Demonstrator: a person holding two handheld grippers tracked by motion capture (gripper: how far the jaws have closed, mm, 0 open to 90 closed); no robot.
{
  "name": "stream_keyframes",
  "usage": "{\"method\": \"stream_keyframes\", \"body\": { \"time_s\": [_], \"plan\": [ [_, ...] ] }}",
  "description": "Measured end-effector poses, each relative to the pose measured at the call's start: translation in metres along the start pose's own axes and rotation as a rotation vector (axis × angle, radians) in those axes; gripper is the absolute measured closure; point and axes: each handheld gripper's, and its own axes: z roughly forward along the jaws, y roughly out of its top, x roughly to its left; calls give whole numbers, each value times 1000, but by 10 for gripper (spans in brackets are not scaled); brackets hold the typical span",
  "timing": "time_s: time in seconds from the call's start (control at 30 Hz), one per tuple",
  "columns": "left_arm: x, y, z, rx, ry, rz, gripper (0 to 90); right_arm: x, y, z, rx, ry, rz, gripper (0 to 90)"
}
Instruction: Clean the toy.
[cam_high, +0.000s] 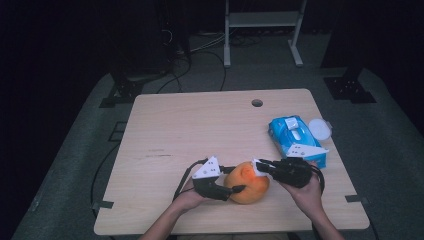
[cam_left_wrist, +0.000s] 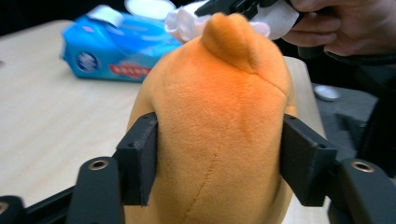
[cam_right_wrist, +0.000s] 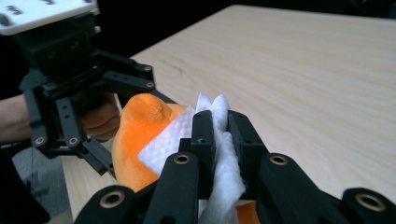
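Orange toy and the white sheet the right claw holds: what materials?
Rounded orange plush toy: seemingly soft pile fabric, matte and fuzzy, with a stitched seam and sides dented by the left claw. Crumpled white wipe: likely nonwoven tissue, matte, faintly embossed, folding limply in the right claw.

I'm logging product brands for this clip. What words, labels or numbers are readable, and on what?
None can be read.
Blue wipes pack: a round dark-blue logo and a red band with white print, both too blurred.
Table: a small dark printed line, too small.
Orange plush toy and white wipe: no text.
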Motion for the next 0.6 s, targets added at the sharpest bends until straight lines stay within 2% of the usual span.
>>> {"method": "stream_keyframes", "body": {
  "time_s": [0.07,0.13,0.17,0.2,0.23,0.27,0.3,0.33,0.37,0.47,0.53,0.6],
  "plan": [
    [0,6,-6,16,79,57,387,-1,2,1,-21,3,9,808],
    [4,5,-9,32,152,60,389,-3,2,4,-21,19,19,806],
    [6,3,-10,58,190,65,389,-4,0,6,-10,20,20,807],
    [8,0,-10,60,200,54,386,-5,-2,8,4,13,18,806],
    [9,-1,-11,50,188,24,379,-6,-4,9,11,13,26,806],
    [9,-1,-11,50,188,24,369,-6,-4,9,11,13,26,806],
    [6,0,-9,71,172,36,356,-7,-5,9,7,11,31,806],
    [6,0,-9,71,172,36,344,-7,-5,9,7,11,31,806],
    [-2,2,-4,96,151,62,333,-6,-2,6,-17,14,37,806],
    [-13,5,3,132,103,105,315,-5,0,4,-31,27,48,802],
    [-17,8,3,141,46,98,315,-5,-2,5,-16,31,50,801],
    [-18,9,2,150,14,93,316,-4,-6,8,15,36,35,801]
  ]
}}
